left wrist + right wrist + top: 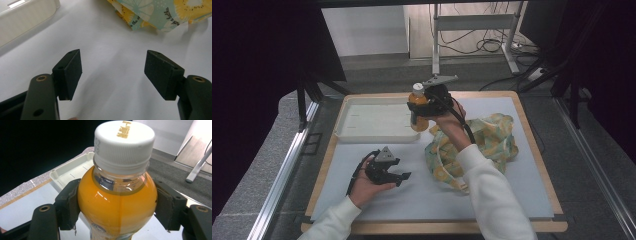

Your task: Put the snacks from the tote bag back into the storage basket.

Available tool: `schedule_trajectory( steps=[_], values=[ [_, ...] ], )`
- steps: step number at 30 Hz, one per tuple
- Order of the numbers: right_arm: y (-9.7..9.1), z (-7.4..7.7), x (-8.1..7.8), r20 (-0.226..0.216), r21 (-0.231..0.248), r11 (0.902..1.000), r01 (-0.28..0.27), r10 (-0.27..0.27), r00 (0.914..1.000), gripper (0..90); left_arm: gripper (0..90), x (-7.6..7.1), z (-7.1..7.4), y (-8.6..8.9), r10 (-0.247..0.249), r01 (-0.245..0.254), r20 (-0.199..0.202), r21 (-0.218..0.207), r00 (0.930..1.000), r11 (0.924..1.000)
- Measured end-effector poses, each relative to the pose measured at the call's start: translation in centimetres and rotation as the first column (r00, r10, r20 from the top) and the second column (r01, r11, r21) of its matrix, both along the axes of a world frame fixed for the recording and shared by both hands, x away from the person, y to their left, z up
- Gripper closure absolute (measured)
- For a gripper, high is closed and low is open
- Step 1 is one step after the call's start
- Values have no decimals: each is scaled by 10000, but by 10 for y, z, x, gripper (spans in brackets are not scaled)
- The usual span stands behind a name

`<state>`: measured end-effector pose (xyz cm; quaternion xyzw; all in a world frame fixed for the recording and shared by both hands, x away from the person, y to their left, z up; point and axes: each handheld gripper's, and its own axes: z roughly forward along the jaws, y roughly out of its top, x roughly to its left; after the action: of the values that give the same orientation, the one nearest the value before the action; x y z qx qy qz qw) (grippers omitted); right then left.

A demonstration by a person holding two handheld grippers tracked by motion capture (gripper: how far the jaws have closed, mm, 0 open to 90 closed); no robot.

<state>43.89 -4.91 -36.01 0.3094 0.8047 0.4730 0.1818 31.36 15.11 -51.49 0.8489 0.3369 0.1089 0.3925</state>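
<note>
Two tools are in play. We see the right tool at upper centre of the high view, closed on an orange drink bottle and holding it upright above the right end of a white tray. In the right gripper view the bottle stands at centre frame, its white cap near the top edge, and the two black pads press the rounded shoulder from either side, just below the neck.

We see the left tool at lower left of the high view, low over the pale worktop, well apart from the bottle. In the left gripper view its jaws stand wide apart with nothing between them; bare worktop lies ahead, and a patterned yellow and teal cloth bag sits at the upper right of that frame.

We judge the bottle full or nearly so, hence fairly heavy for its size. The wall looks like smooth, glossy plastic, so it may slip and will likely yield under a hard squeeze. The shoulder curves away from the pads, so the hold there is less secure. We would prefer the straight body below the shoulder. The cap appears sealed, so a spill seems unlikely.

The bag lies crumpled at centre right of the high view.
</note>
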Motion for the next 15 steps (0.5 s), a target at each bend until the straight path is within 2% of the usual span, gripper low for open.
schedule_trajectory(
  steps=[15],
  values=[
    [12, -5, 11, -101, -139, 9997, 197, -198, 9998, 298, 304, 0, 0, 1, -40, 40, -50, -24, 10000, 10000]
  ],
)
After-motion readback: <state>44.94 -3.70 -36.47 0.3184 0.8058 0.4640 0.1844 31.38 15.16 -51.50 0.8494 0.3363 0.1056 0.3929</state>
